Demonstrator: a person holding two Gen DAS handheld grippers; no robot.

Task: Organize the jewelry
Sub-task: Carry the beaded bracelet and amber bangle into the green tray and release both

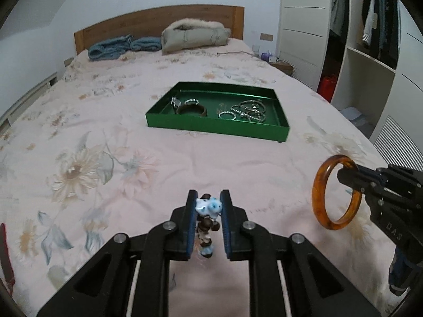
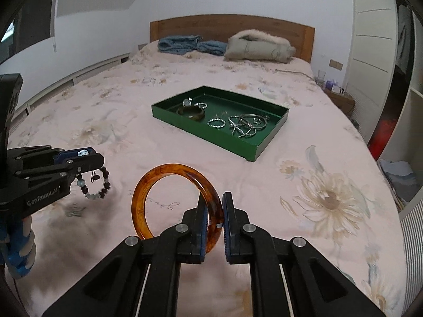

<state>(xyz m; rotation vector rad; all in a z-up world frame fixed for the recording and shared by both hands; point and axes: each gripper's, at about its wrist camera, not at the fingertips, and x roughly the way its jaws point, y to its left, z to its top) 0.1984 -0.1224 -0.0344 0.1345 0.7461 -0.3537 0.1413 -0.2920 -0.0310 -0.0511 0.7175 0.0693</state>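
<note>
Amber bangle (image 2: pixel 175 200) upright on edge, clamped in right claw (image 2: pixel 214 208); bead bracelet (image 1: pixel 207 220) dangling, pinched in left claw (image 1: pixel 208 206).

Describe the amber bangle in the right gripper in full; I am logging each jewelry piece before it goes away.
The translucent amber-orange bangle is one thick, smooth, closed ring with darker brown marbling, resin or glass by its look. It stands nearly upright, lifted clear of the pink floral bedspread. The right gripper is shut on its rim: one blue pad inside the ring, one outside. Nothing else touches it. It hangs short of the green rectangular tray, not yet in it.
</note>
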